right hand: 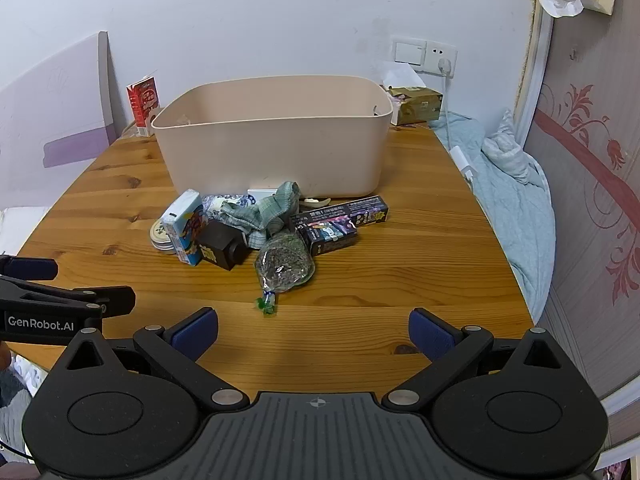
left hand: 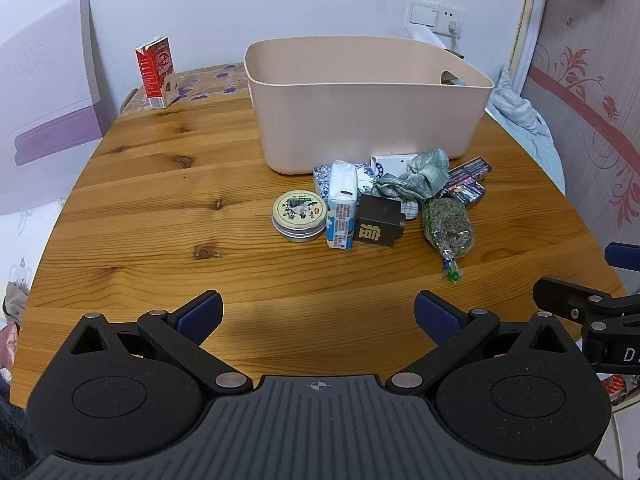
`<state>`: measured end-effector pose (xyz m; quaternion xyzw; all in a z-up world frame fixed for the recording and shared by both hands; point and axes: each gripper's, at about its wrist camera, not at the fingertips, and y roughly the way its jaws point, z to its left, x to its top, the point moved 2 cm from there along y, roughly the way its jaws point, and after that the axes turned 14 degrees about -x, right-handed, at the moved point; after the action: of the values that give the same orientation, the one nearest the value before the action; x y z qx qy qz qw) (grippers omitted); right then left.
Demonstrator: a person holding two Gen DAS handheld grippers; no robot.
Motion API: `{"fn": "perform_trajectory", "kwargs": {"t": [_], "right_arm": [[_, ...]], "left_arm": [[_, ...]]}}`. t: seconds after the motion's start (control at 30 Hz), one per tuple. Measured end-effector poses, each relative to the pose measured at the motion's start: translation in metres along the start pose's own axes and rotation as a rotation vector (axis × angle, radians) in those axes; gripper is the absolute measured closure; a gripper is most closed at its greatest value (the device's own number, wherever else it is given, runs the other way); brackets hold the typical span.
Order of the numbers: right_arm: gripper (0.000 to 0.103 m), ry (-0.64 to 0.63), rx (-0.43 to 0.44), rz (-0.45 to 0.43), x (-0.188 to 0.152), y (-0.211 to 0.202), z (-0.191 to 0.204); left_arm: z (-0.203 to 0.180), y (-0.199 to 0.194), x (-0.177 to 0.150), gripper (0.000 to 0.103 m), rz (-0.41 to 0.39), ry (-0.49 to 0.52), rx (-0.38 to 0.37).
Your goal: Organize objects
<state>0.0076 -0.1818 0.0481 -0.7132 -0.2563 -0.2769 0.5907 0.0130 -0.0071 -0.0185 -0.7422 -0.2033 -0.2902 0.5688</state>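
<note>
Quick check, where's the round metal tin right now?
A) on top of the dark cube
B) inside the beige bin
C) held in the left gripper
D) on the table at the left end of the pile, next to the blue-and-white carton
D: the round tin sits on the wooden table right beside the blue-and-white carton, in front of the beige bin; the left gripper and right gripper are both open and hold nothing.

Home bedroom: bedding [right hand: 516, 200] beside wooden table [right hand: 400, 248]
</note>
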Motion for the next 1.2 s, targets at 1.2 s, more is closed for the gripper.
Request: {"fn": "perform_trajectory", "kwargs": {"t": [1.2], "right_arm": [[0.0, -0.02, 0.02, 0.039, 0.011, 0.027, 0.012]], "left_arm": [[0.007, 0.023, 0.015, 0.0, 0.01, 0.034, -0.015]]}}
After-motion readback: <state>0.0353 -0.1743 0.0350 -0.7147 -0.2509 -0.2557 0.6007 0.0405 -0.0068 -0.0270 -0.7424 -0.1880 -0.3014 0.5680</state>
